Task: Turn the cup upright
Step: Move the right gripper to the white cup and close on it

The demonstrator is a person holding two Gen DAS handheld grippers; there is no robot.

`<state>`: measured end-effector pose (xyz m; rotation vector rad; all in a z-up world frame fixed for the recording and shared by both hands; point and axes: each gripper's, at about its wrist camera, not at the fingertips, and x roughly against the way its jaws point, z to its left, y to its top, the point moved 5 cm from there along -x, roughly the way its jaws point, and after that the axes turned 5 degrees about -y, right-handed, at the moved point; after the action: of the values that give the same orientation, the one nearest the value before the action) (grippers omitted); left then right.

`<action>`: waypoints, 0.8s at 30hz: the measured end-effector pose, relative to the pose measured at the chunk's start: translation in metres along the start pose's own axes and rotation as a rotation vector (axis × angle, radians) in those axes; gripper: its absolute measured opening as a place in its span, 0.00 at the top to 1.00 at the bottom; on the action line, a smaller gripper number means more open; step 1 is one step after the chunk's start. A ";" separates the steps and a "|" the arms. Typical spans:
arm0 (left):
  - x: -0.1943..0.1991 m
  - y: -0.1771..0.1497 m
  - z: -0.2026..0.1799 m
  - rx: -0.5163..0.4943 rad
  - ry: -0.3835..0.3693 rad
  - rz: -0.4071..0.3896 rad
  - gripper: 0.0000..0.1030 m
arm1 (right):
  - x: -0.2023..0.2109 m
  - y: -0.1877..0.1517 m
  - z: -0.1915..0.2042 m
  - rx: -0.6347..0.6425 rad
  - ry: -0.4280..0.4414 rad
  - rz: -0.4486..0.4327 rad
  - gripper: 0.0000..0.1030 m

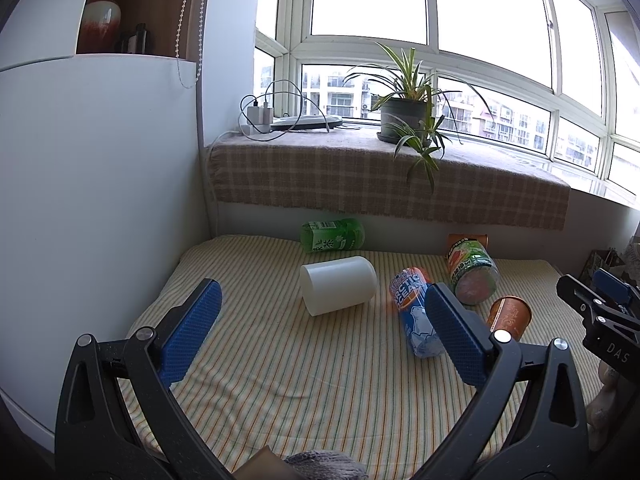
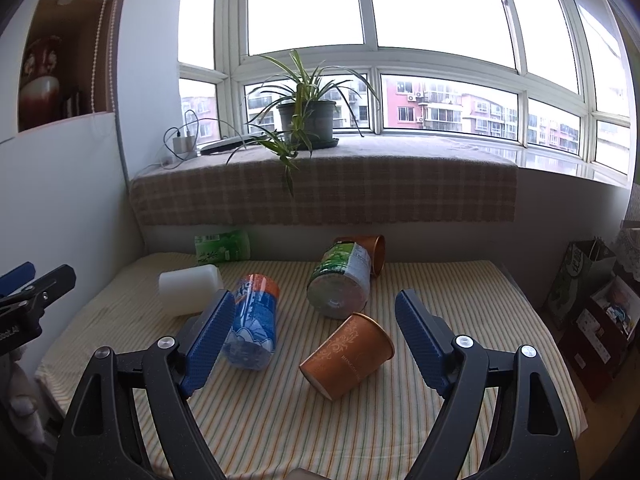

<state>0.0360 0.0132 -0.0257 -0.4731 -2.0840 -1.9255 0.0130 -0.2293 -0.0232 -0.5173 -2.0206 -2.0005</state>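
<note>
A white cup (image 1: 338, 284) lies on its side on the striped cloth, ahead of my open, empty left gripper (image 1: 320, 316); it also shows in the right wrist view (image 2: 190, 289) at the left. An orange paper cup (image 2: 347, 354) lies on its side between the fingers of my open, empty right gripper (image 2: 316, 328), a little ahead of them; it shows in the left wrist view (image 1: 509, 316) too. A second orange cup (image 2: 370, 252) lies on its side at the back, partly hidden by a bottle.
A blue bottle (image 2: 254, 326), a green-labelled bottle (image 2: 340, 280) and a green tea bottle (image 1: 332, 235) lie on the striped table (image 2: 360, 432). A plaid-covered sill with a potted plant (image 2: 306, 120) rises behind. A white wall is at the left. Bags (image 2: 592, 304) stand at the right.
</note>
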 end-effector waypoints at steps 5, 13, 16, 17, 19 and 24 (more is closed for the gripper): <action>-0.005 -0.006 0.008 -0.001 0.015 0.015 0.00 | -0.007 0.003 0.014 0.041 0.045 0.008 0.20; -0.008 -0.017 0.029 0.016 0.043 0.057 0.00 | -0.037 0.007 0.050 0.166 0.203 0.064 0.20; -0.008 -0.023 0.038 0.022 0.060 0.076 0.00 | -0.052 0.008 0.066 0.247 0.254 0.091 0.20; -0.009 -0.025 0.041 0.024 0.064 0.083 0.00 | -0.056 0.007 0.073 0.276 0.272 0.097 0.20; -0.009 -0.029 0.045 0.023 0.071 0.098 0.00 | -0.065 0.007 0.085 0.333 0.309 0.116 0.20; -0.008 -0.039 0.053 0.016 0.091 0.124 0.00 | -0.093 0.003 0.120 0.511 0.421 0.189 0.20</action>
<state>0.0291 0.0634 -0.0688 -0.4897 -1.9642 -1.8239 0.1065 -0.1166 -0.0621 -0.1490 -2.0085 -1.2772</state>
